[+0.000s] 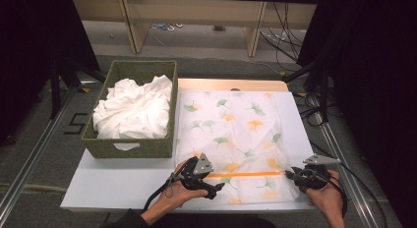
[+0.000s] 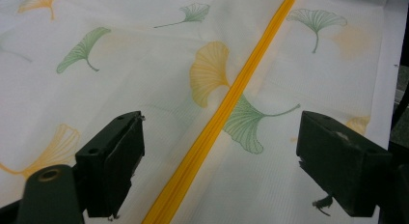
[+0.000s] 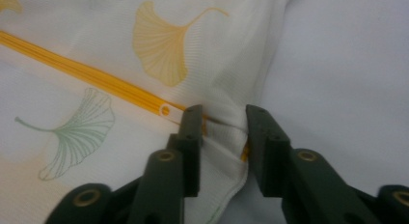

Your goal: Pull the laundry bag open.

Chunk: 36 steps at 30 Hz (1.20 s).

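Lies flat on the desk [image 1: 123,186], right of the green basket [image 1: 129,148]: leaf-print bag [image 1: 236,134] with orange zipper [image 1: 246,174]. Left gripper [image 1: 216,187] wide open astride the zipper; right gripper [image 1: 289,174] pinching the bunched near-right zipper end.

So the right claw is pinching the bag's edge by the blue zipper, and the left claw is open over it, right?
Not quite: the zipper is orange, as the right gripper view shows. The right claw does pinch the bag's edge, and the left claw is open over it.
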{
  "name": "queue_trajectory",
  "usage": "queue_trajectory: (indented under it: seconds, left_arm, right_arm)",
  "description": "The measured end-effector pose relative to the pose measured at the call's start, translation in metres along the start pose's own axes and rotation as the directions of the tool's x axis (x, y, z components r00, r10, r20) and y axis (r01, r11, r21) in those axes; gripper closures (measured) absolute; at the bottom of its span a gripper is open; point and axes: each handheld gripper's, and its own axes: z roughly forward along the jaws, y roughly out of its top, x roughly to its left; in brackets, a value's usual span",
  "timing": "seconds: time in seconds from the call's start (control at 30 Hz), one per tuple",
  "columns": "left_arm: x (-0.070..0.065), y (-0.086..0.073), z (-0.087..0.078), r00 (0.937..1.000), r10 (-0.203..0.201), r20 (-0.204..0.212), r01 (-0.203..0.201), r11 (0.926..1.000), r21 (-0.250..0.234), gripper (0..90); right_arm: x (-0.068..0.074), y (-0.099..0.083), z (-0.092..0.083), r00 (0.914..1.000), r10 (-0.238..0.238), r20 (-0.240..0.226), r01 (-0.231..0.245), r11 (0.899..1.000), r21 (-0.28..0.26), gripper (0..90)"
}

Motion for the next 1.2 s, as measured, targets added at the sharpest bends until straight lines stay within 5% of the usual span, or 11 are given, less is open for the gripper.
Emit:
queue_trajectory:
  seconds: [0.03, 0.1, 0.27, 0.4, 0.7, 0.83, 1.1, 1.2]
  left_arm:
    - [-0.002, 0.0, 0.001, 1.0, 0.002, 0.008, -0.002, 1.0, 0.003, 16.7]
    - [-0.004, 0.002, 0.005, 0.9995, 0.006, 0.03, -0.006, 1.0, 0.001, 16.7]
    - [-0.01, 0.01, 0.013, 0.9984, 0.033, 0.046, -0.033, 0.9994, 0.006, 18.8]
    - [-0.013, 0.019, 0.023, 0.9965, -0.01, 0.083, 0.011, 0.9999, -0.011, 20.4]
    - [-0.027, 0.035, 0.039, 0.9872, -0.002, 0.16, 0.007, 0.9995, -0.03, 29.0]
    - [-0.029, 0.038, 0.047, 0.984, 0.012, 0.178, -0.009, 0.9997, -0.022, 32.1]
    - [-0.031, 0.045, 0.065, 0.9677, -0.033, 0.25, 0.042, 0.9987, -0.029, 42.1]
    - [-0.032, 0.048, 0.07, 0.9711, -0.018, 0.238, 0.027, 0.9989, -0.038, 44.0]
  right_arm:
    - [0.001, 0.002, -0.003, 0.9996, 0.023, -0.019, -0.022, 0.999, 0.043, 76.3]
    - [0.001, 0.0, 0.0, 0.9989, -0.004, -0.048, 0.004, 1.0, 0.017, 84.0]
    - [0.001, 0.002, 0.0, 0.9977, -0.052, -0.044, 0.051, 0.999, -0.007, 84.9]
    - [0.003, 0.007, -0.01, 0.9964, -0.075, -0.04, 0.073, 0.996, -0.045, 85.1]
    - [0.016, 0.022, -0.026, 0.9928, -0.118, -0.021, 0.114, 0.985, -0.126, 85.0]
    - [0.023, 0.03, -0.03, 0.9862, -0.164, -0.02, 0.159, 0.975, -0.154, 85.1]
    - [0.046, 0.045, -0.032, 0.9656, -0.25, -0.071, 0.234, 0.955, -0.183, 85.2]
    - [0.055, 0.049, -0.032, 0.9605, -0.26, -0.099, 0.24, 0.954, -0.181, 85.2]
